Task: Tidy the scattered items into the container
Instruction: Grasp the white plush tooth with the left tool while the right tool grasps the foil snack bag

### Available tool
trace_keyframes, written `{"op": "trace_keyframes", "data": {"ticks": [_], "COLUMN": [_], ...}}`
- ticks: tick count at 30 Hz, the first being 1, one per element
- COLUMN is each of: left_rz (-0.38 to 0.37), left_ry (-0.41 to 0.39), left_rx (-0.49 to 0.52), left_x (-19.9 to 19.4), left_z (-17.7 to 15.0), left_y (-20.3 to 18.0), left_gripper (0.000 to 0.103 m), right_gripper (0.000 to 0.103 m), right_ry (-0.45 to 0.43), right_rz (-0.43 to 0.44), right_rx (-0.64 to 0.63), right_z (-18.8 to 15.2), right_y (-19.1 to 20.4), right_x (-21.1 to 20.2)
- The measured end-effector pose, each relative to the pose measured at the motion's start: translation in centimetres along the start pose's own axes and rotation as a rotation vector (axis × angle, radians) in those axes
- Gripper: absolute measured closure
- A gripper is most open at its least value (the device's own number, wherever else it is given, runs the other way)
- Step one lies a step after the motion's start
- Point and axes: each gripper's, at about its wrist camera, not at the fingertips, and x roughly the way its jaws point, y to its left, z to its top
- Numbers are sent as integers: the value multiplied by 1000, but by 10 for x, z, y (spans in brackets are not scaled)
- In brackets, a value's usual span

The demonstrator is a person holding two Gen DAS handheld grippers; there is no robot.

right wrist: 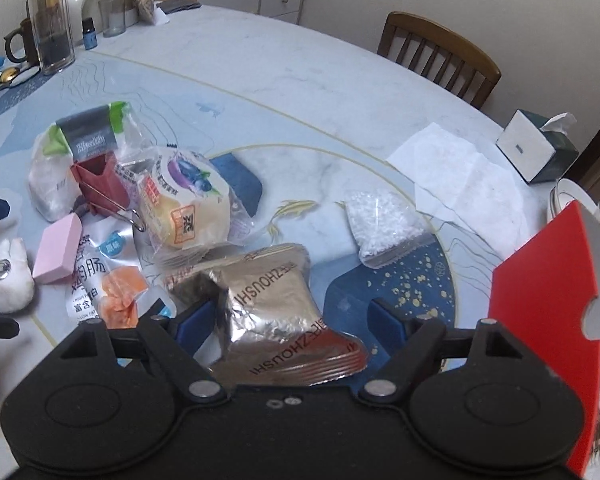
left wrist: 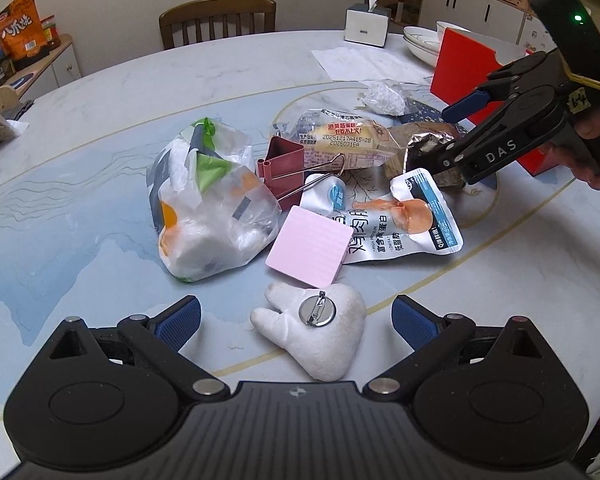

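Here the right claw (right wrist: pixel 288 322) straddles a crinkled silver foil snack packet (right wrist: pixel 272 320), jaws spread, while the left claw (left wrist: pixel 296 322) hangs released over a white plush tooth (left wrist: pixel 320 336) on the marbled counter (left wrist: pixel 120 92).

Left gripper (left wrist: pixel 296 320): matte black body, ribbed top plate, round silver pivot pins, blue textured pads (left wrist: pixel 180 322). Right gripper (right wrist: pixel 288 320): same black linkage and blue pads; from outside, white "DAS" lettering, yellow trim, grey handle with a green light.

Pink ribbed pad (left wrist: pixel 310 245), dark red binder clip (left wrist: pixel 286 168), silver foil packet (right wrist: pixel 268 308), red box (right wrist: pixel 548 312).
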Motion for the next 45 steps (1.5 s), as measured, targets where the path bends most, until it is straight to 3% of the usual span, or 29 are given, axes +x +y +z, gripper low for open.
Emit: {"op": "trace_keyframes", "data": {"ticks": [14,20,25,45], "left_rz": [-3,-2,-1,13], "left_ry": [1,1,2,3], "left_rx": [18,4,1,-35], "left_x": [7,5,3,-9], "left_z": [-6,-4,-5,5], "left_y": [-6,-7,-7,-22], "left_gripper": [6,26,42,48], "right_gripper": [34,47,51,57], "right_ry": [15,13,9,-51], "right_rz": [34,41,29,24], "right_rx": [49,60,71,279], "right_z": [-2,-2,-2,-30], "right_y": [-3,-2,-3,-27], "right_x": [4,2,-1,-51]}}
